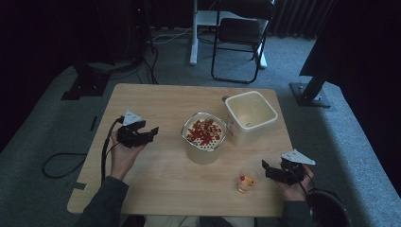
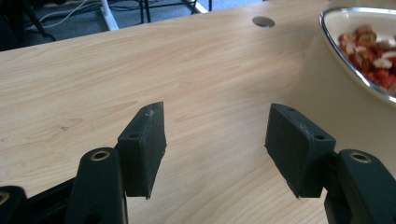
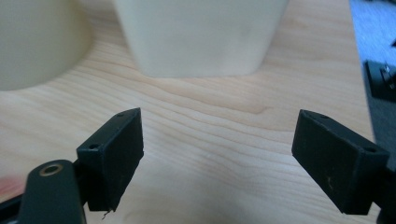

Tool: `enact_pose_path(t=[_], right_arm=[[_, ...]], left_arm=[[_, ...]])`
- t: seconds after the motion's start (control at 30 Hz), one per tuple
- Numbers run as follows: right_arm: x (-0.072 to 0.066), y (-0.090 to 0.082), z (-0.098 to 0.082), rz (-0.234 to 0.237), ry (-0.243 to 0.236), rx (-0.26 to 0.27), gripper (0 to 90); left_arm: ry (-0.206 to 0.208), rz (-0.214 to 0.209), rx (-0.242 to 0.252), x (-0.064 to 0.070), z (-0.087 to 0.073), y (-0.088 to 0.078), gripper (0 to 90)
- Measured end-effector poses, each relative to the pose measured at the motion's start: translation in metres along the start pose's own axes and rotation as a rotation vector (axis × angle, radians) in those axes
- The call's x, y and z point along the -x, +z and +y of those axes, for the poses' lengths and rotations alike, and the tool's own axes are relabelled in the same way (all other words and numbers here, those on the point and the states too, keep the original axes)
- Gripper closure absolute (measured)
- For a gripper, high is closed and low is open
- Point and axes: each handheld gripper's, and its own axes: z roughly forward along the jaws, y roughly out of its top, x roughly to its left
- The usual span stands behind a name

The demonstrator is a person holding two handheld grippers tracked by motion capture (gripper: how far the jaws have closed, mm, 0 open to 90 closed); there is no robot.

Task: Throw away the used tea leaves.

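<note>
A cream pot [image 1: 204,152] stands mid-table with a metal-rimmed strainer of red and pale pieces [image 1: 204,131] set in it. To its right is an empty cream square tub [image 1: 249,116]. A small clear cup [image 1: 248,180] with yellow and red bits sits near the front right. My left gripper [image 1: 148,128] hovers open left of the pot, nothing between its jaws [image 2: 217,149]; the pot wall [image 2: 327,98] is at its right. My right gripper [image 1: 266,170] is open just right of the cup, empty [image 3: 217,158], facing the square tub [image 3: 201,37].
A small grey disc [image 1: 225,98] lies on the wooden table [image 1: 156,99] behind the tub. A folding chair [image 1: 239,38] and stand legs are on the carpet beyond the far edge. Bare wood lies under both grippers.
</note>
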Motion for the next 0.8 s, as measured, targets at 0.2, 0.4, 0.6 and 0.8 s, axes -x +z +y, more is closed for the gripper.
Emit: enact_pose_path(t=[0.2, 0.4, 0.6, 0.8], right_arm=[[-0.004, -0.038, 0.0, 0.046, -0.026, 0.083, 15.6], [-0.014, -0.068, -0.015, 0.133, -0.014, 0.129, 15.0], [-0.033, -0.074, -0.03, 0.23, -0.037, 0.102, 13.7], [-0.055, -0.051, -0.044, 0.316, -0.067, 0.075, 13.1]], left_arm=[[0.016, -0.018, 0.009, 0.011, -0.002, 0.004, 38.7], [0.019, -0.024, 0.011, 0.018, -0.005, 0.003, 38.7], [0.021, -0.032, 0.019, 0.023, -0.007, 0.004, 38.8], [0.02, -0.044, 0.022, 0.027, -0.008, 0.007, 38.9]])
